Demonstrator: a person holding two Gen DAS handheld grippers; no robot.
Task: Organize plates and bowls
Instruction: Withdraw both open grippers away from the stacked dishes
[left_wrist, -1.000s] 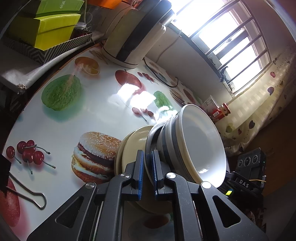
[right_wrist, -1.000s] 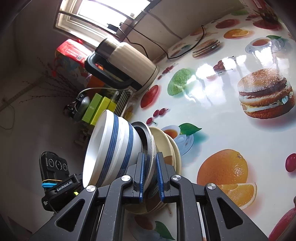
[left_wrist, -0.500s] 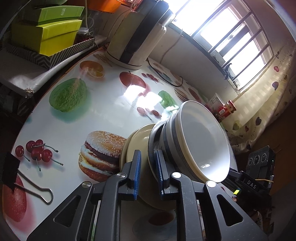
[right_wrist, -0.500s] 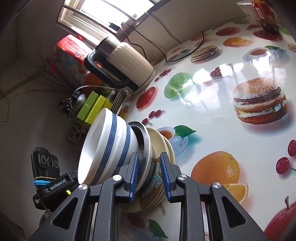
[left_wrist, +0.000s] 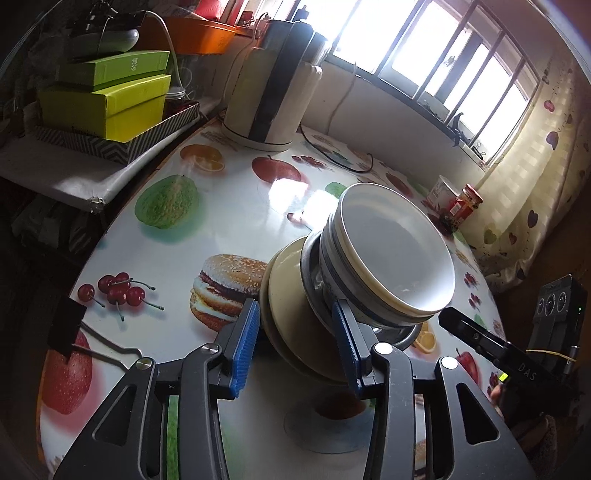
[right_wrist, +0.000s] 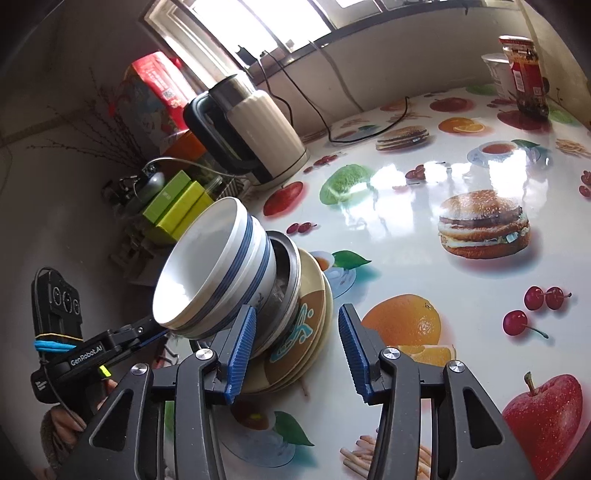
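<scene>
A stack of dishes stands on the fruit-print table (left_wrist: 229, 206): cream plates (left_wrist: 291, 306) at the bottom, a steel dish (left_wrist: 314, 273) on them, and white bowls with blue bands (left_wrist: 391, 254) on top. My left gripper (left_wrist: 295, 347) is open, its jaws wide on either side of the plates' near rim. In the right wrist view the same stack shows the plates (right_wrist: 306, 332), steel dish (right_wrist: 290, 269) and banded bowls (right_wrist: 221, 273). My right gripper (right_wrist: 295, 349) is open too, astride the plates' rim from the other side.
A cream electric kettle (left_wrist: 273, 88) with its cord stands at the table's back. Green boxes (left_wrist: 107, 99) sit on a side shelf at left. A red jar (left_wrist: 467, 203) and a tub stand near the window. A binder clip (left_wrist: 66, 328) lies at the near left.
Both grippers were shut on the plates' rim and have opened wide. The stack has come down level onto the table and both grippers have drawn back a little.
</scene>
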